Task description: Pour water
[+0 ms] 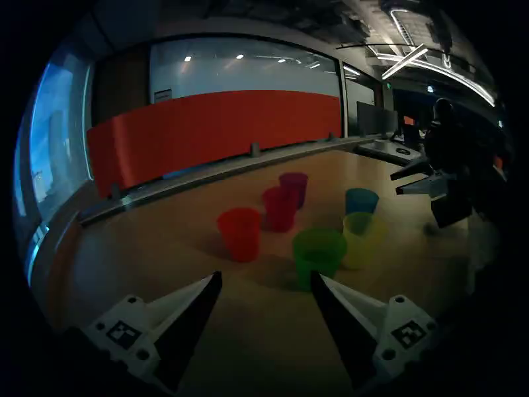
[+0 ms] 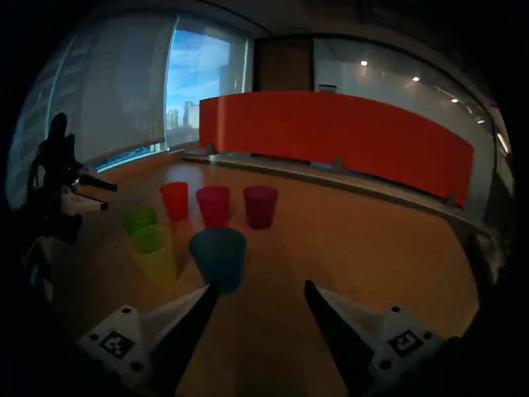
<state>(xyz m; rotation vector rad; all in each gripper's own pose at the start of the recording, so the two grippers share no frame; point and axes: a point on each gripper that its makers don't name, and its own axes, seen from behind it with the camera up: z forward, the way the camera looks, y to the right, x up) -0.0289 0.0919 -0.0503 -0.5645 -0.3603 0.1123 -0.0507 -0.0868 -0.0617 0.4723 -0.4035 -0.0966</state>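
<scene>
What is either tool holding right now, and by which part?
Nothing. The left tool is open, short of the green cup. The right tool is open too, with the blue cup just beyond its fingers, ungripped.

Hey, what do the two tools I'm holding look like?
The left tool and right tool match: each has two tapered, pointed fingers, black on the inner faces, on white bodies carrying a black-and-white square marker.

Left gripper view: low over the table [image 1: 165, 264], close, facing the cup cluster [image 1: 279, 208] from its green cup [image 1: 319, 255] side. Right gripper view: likewise close, from its blue cup [image 2: 218, 258] side. Shared: cluster, red partition [image 1: 211, 132] behind.
</scene>
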